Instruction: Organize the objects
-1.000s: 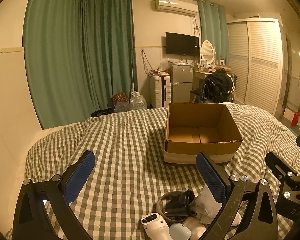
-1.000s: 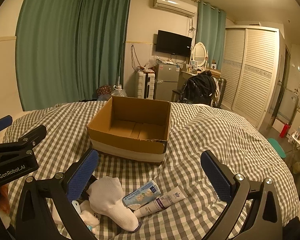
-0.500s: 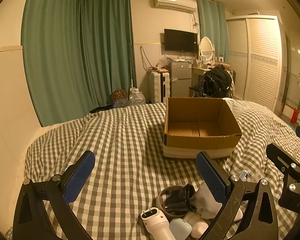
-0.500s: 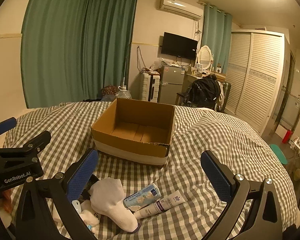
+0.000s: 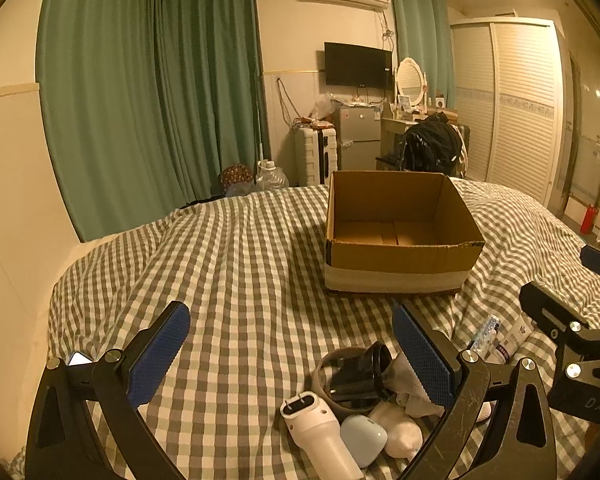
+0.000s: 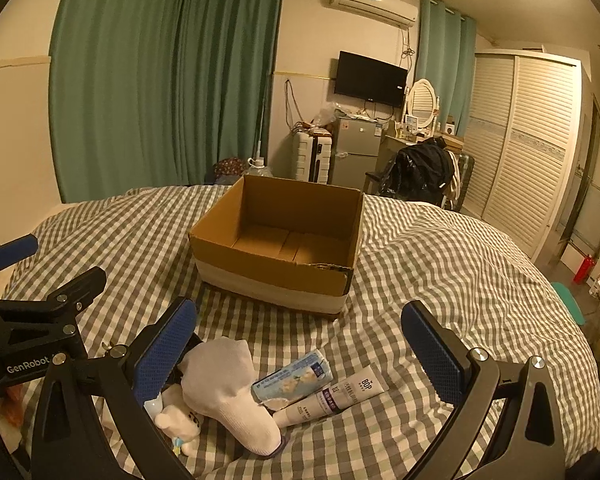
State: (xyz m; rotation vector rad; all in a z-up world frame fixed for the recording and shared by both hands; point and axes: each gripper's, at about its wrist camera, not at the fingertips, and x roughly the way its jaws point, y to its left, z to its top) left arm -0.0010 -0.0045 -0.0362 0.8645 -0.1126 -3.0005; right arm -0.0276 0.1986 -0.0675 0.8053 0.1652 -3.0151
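Observation:
An empty open cardboard box (image 5: 400, 236) (image 6: 276, 248) sits on the checked bed. A pile of small objects lies near me: a white handheld device (image 5: 320, 432), a pale blue case (image 5: 362, 438), a tape roll with a black item (image 5: 356, 374), a white sock (image 6: 228, 388), a blue packet (image 6: 292, 378), a white tube (image 6: 336, 396) and a small plush toy (image 6: 180, 420). My left gripper (image 5: 292, 356) is open and empty above the pile. My right gripper (image 6: 300, 348) is open and empty above the sock and tube.
The checked bedspread (image 5: 228, 280) covers the whole bed. Green curtains (image 5: 148, 92), a small fridge (image 5: 358, 136), a chair with a black bag (image 5: 430, 148) and a white wardrobe (image 5: 516, 112) stand beyond the bed. A phone (image 5: 78, 359) lies by the left finger.
Both views have risen and tilted slightly, so the box sits a little lower in frame. Both grippers stay open. The objects have not moved.

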